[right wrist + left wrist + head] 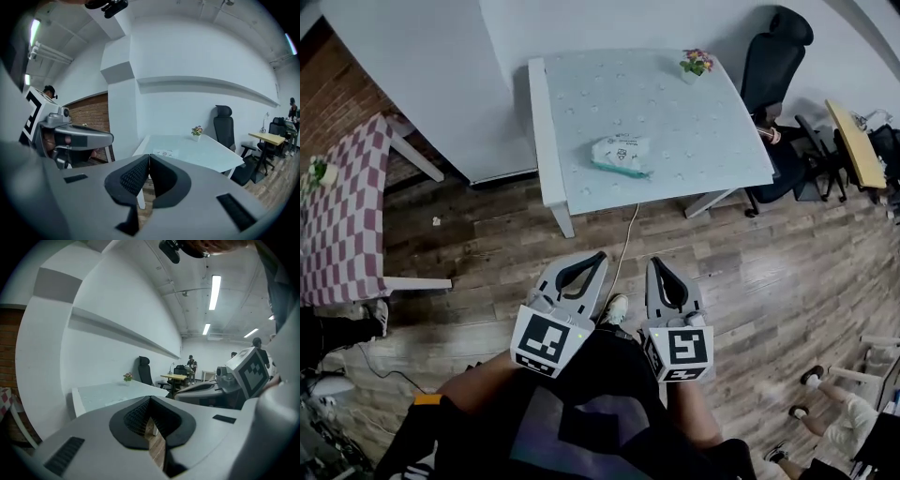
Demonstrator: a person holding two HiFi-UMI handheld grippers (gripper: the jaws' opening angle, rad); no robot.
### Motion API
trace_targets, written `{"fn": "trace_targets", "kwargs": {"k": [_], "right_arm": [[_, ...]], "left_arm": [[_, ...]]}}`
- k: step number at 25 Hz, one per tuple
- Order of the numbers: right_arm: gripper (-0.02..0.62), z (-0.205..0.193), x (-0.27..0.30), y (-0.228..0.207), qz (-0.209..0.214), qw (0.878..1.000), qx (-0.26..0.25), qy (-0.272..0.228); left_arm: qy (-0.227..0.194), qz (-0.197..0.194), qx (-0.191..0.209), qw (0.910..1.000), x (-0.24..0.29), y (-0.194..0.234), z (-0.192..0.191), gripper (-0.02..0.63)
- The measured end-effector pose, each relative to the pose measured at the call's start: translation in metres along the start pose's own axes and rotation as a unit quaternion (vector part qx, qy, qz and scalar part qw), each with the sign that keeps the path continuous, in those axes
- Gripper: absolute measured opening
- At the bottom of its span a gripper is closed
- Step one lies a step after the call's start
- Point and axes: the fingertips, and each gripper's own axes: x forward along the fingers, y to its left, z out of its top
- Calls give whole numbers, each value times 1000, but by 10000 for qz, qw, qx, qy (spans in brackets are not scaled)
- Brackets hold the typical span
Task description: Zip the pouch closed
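Grey plastic tongs, two of them, side by side over the brown wood-plank floor (487, 234), both aimed toward the table.

Left tongs (599, 255): jaws fully together, nothing between them. Left gripper view (150, 398) shows the pads meeting at the tip, with only floor showing through the gap behind them. Right tongs (656, 262): same, jaws closed on nothing (149, 157).

One white soft pouch with a teal edge (621, 155) lies flat on the pale square table (694, 131). It's ahead of both tongs, well apart from them, roughly on the line between the two tips. Right gripper view has it as a small white patch (165, 153) just above the closed tips. Zip state: can't tell at this range.

Also on that table: one small pot of pink and yellow flowers (696, 64) at the far corner, beyond the pouch, ahead-right of the right tongs.

One black office chair (773, 56) stands past the table's right side. One second table with a red-and-white check cloth (342, 206) is well left of the left tongs. One white cable (625, 234) runs over the floor from under the pale table toward the gap between the tongs.
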Motion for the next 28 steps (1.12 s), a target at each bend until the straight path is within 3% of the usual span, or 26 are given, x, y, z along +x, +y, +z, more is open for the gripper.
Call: {"fn": "trace_targets", "kwargs": {"k": [8, 15, 28], "right_arm": [[17, 4, 13, -48, 694, 9964, -481, -53], [17, -4, 33, -78, 907, 9937, -653, 57], [17, -11, 91, -98, 927, 9903, -788, 674]], "left_arm": [[101, 568, -105, 9983, 47, -21, 13, 9], [235, 879, -59, 9958, 68, -21, 13, 9], [546, 781, -268, 9951, 125, 21, -8, 9]]}}
